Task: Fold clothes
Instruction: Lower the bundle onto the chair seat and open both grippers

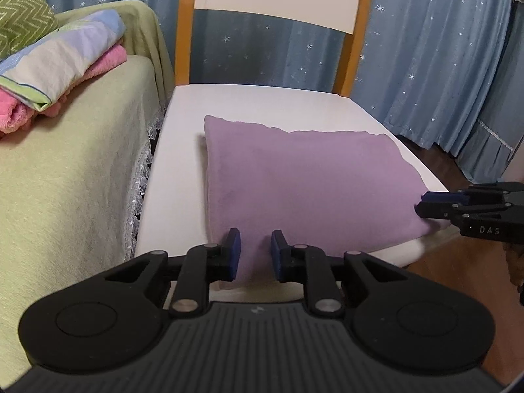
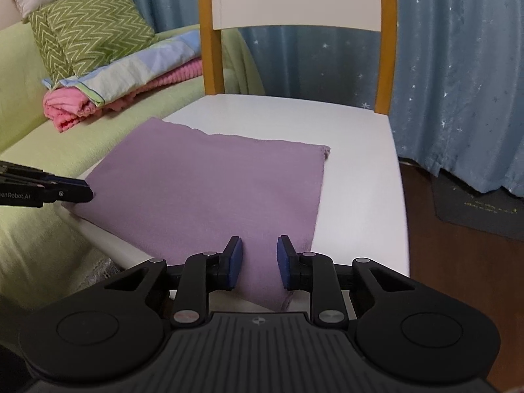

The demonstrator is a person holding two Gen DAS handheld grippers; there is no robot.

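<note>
A folded purple cloth (image 1: 304, 183) lies flat on the white chair seat (image 1: 183, 150); it also shows in the right wrist view (image 2: 209, 190). My left gripper (image 1: 255, 252) is open, its fingers either side of the cloth's near left corner at the seat's front edge. My right gripper (image 2: 259, 258) is open, its fingers either side of the cloth's near right corner. The right gripper shows at the right edge of the left wrist view (image 1: 425, 204), and the left gripper at the left edge of the right wrist view (image 2: 86, 190); whether the pads touch the cloth is unclear.
The chair has an orange-framed back (image 2: 209, 32). A sofa with a green cover (image 1: 65, 177) stands to the left, carrying a stack of folded pink and pastel textiles (image 1: 55, 65) and a green zigzag cushion (image 2: 88, 29). Blue star-patterned curtains (image 2: 458, 82) hang behind. Dark wooden floor (image 2: 458, 262) lies to the right.
</note>
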